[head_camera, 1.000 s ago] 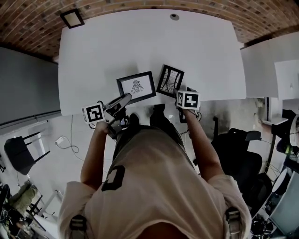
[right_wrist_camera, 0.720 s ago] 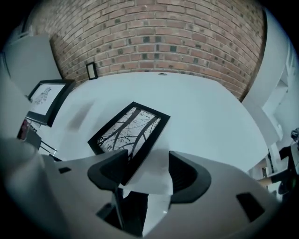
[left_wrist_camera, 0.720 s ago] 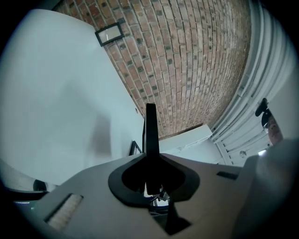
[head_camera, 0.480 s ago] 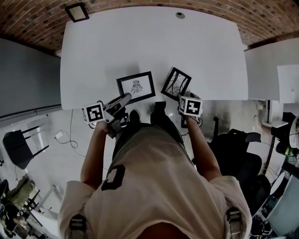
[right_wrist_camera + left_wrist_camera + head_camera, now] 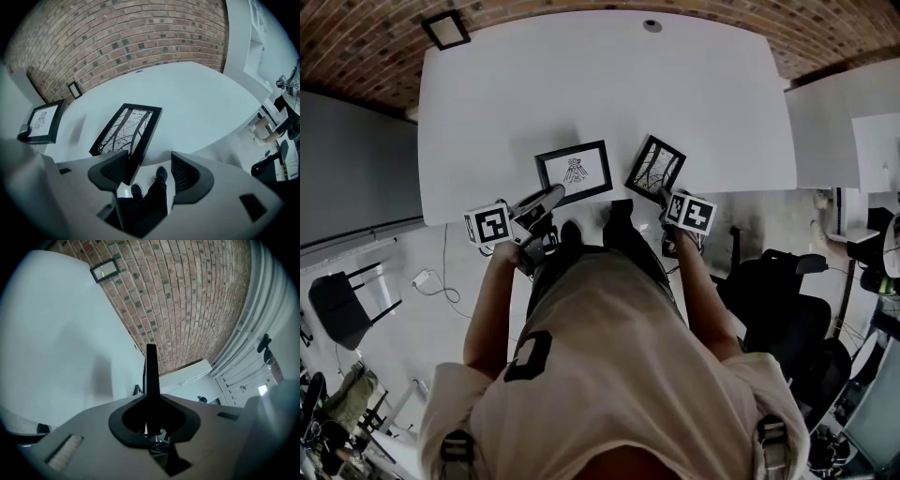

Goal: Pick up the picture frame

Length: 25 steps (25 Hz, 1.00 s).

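Two black picture frames lie near the front edge of the white table (image 5: 600,84). The one with a bird drawing (image 5: 573,172) (image 5: 43,121) is on the left. The one with a branch drawing (image 5: 654,167) (image 5: 125,131) lies turned at an angle on the right. My right gripper (image 5: 667,199) (image 5: 150,171) is open at this frame's near corner, and its left jaw covers that corner. My left gripper (image 5: 551,197) (image 5: 151,376) is shut with nothing in it, just in front of the bird frame.
A brick wall (image 5: 122,33) rises behind the table, with a small dark-rimmed plate (image 5: 446,30) on it. A round grommet (image 5: 652,25) sits at the table's far edge. A black office chair (image 5: 778,300) stands to the right and another chair (image 5: 337,309) to the left.
The branch frame has turned clockwise and shifted slightly right, and my right gripper has moved right with it. The left gripper and the bird frame have stayed put.
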Motion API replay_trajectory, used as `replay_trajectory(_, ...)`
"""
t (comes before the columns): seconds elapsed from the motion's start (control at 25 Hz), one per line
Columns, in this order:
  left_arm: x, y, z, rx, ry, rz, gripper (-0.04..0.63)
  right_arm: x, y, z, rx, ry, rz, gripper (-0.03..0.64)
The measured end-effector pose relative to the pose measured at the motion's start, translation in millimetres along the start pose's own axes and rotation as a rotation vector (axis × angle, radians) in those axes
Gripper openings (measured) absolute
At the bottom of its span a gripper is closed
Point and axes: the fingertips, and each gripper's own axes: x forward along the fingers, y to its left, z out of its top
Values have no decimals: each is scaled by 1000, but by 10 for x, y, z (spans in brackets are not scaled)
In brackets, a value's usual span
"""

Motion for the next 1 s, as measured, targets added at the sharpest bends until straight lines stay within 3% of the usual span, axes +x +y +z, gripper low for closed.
replay_trajectory(0.2, -62, 37, -7, -9, -7, 8, 35, -46, -36, -74, 35, -10, -24, 252)
replay_trajectory(0.32, -76, 52, -9, -4, -4, 9, 35, -39, -63, -150, 204, -16, 21, 252)
replay_trajectory(0.48, -94, 58, -3, -1, 4, 7, 35, 31, 27, -282, 479, 31, 208, 252)
replay_trajectory(0.64, -106, 85, -9, -8, 6, 8, 35, 113, 192, -384, 653, 66, 455, 252)
replay_trajectory(0.8, -138, 116, 21, -10, 8, 12, 35, 184, 278, -384, 754, 36, 644, 252)
replay_trajectory(1.0, -186, 148, 58, -9, 18, 23, 35, 215, 477, -395, 719, 48, 733, 252)
